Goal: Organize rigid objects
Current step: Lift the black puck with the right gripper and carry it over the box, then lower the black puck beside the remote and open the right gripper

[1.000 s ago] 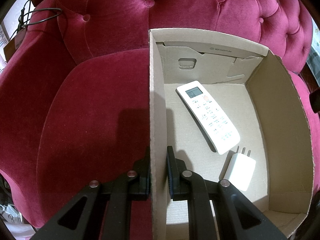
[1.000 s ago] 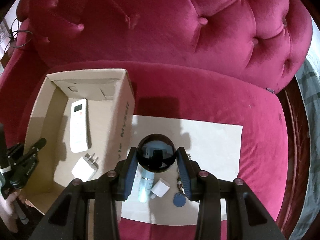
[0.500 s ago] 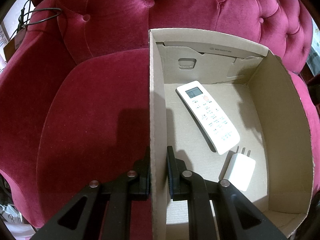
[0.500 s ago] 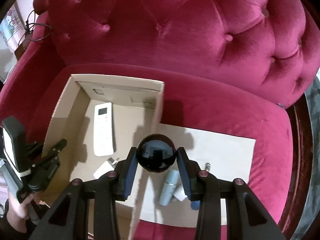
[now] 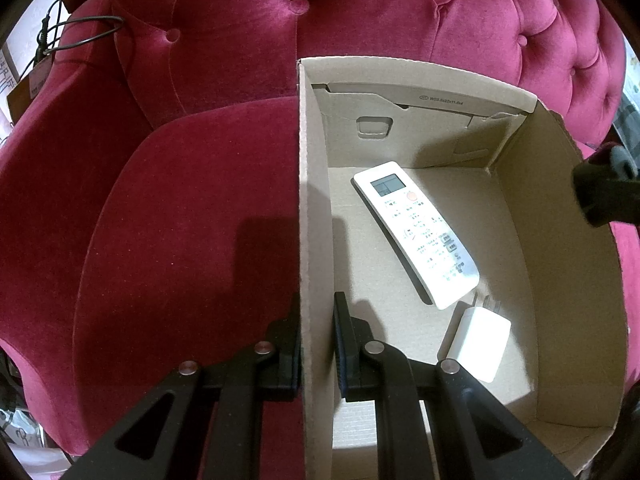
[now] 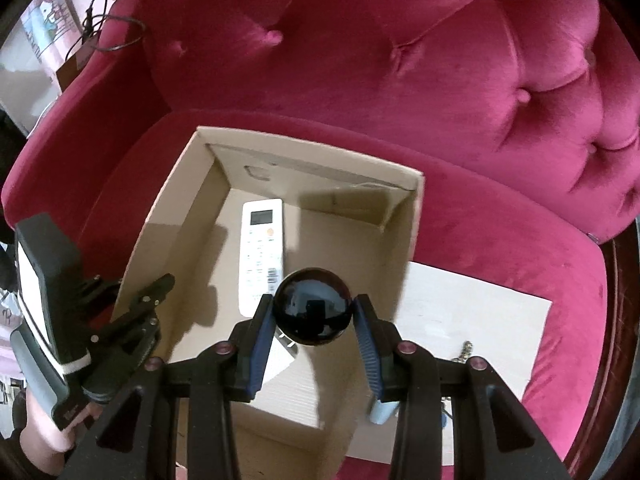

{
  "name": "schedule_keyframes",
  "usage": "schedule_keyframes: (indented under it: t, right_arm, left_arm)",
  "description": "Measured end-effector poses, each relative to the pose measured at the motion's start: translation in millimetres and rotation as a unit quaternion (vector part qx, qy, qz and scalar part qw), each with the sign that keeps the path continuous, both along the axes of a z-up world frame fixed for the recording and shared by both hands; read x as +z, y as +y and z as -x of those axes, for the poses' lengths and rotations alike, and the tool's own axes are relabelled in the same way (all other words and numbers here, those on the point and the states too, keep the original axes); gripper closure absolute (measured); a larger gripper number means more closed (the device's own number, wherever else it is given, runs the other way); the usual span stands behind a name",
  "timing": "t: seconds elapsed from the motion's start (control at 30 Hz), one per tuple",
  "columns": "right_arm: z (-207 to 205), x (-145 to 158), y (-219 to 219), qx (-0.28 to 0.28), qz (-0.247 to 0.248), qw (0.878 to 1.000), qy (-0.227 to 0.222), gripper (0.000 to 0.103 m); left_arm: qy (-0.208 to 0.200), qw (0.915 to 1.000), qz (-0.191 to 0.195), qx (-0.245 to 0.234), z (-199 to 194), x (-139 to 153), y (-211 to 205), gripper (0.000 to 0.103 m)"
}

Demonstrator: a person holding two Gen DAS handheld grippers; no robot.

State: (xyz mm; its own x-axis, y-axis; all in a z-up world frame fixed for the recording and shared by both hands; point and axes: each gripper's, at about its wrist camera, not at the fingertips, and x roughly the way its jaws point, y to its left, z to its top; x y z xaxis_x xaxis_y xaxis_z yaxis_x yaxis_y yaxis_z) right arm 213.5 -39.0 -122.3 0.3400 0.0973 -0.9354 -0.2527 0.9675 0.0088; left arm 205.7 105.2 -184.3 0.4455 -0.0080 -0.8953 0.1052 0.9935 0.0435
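Glossy black sphere [image 6: 312, 306], pinched at its widest girth between the jaws of the right gripper [image 6: 314, 312] above the open brown cardboard box [image 6: 414, 240]: probably hard, smooth and prone to slip or roll. Left gripper [image 5: 316, 344] clamps the box's side wall. Inside lie one white remote control [image 5: 416, 232] and one white plug adapter [image 5: 478, 344].

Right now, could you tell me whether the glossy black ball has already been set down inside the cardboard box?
No, the glossy black ball is clamped between the right claw's blue pads, above the cardboard box.
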Motion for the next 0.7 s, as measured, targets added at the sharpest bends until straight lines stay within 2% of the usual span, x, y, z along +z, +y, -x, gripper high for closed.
schedule_keyframes:
  t: [0.4,0.7]
  right_arm:
    - [-8,-46,29,0.001,0.005,1.000,0.029,0.061]
    - [-12,-77,30,-0.017,0.018,0.999,0.045,0.060]
  left_arm:
    - [0.000,1.0000,0.001,0.000,0,0,0,0.089]
    - [0.000,1.0000,0.001,0.000,0,0,0,0.089]
